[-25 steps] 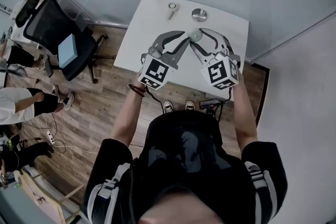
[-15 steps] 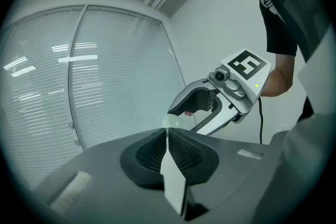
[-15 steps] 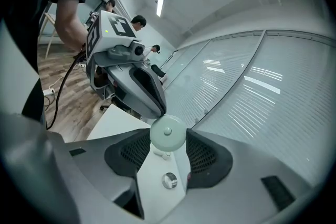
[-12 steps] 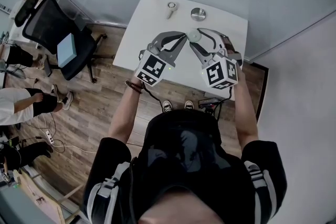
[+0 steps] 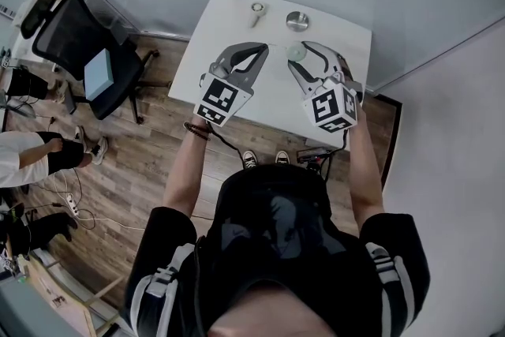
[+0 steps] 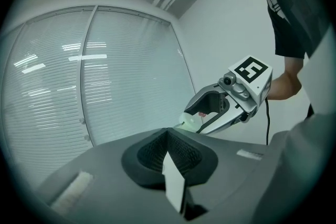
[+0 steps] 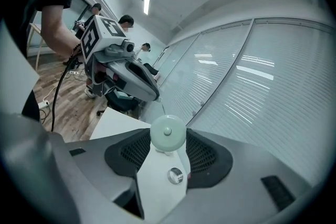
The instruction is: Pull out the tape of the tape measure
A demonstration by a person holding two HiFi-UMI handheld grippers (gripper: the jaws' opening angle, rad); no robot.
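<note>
1. Our right gripper clamps the round pale-green tape measure between its pads, above the white table.
2. Our left gripper, just beside the case, has its jaws pressed together. A thin tape seems to run from them to the case.
3. The only print we see is the black-and-white square markers.
4. A metal disc and a ringed tool lie at the table's far edge, apart from both grippers.
</note>
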